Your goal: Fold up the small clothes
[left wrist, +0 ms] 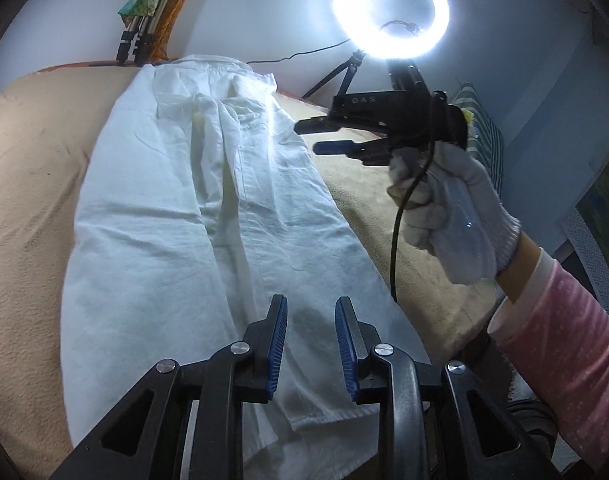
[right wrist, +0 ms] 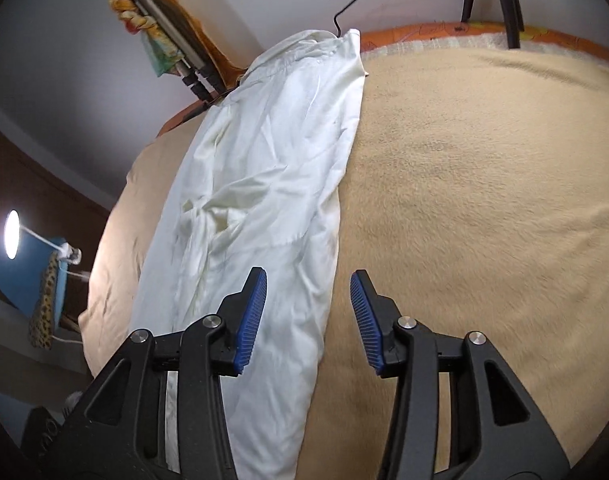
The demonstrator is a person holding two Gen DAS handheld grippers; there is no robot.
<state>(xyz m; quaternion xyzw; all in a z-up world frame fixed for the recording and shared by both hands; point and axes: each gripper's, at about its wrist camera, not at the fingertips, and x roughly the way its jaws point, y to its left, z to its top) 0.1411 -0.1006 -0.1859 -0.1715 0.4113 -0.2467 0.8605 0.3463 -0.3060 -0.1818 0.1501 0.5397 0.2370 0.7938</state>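
Note:
White trousers (left wrist: 192, 216) lie lengthwise on a beige blanket (left wrist: 28, 184), legs toward me, waistband at the far end. My left gripper (left wrist: 310, 312) is open and empty, hovering over the near end of the right leg. My right gripper (left wrist: 312, 138) shows in the left wrist view, held by a white-gloved hand (left wrist: 452, 208), open, above the trousers' right edge. In the right wrist view the right gripper (right wrist: 308, 284) is open and empty over the right edge of the trousers (right wrist: 264, 184), where they meet the blanket (right wrist: 484, 184).
A lit ring light (left wrist: 391, 14) on a small tripod stands at the far right of the bed. Folded tripod legs (left wrist: 138, 36) lean on the wall at the far left. A black cable (left wrist: 400, 216) hangs from the right gripper. A lamp (right wrist: 11, 234) glows at left.

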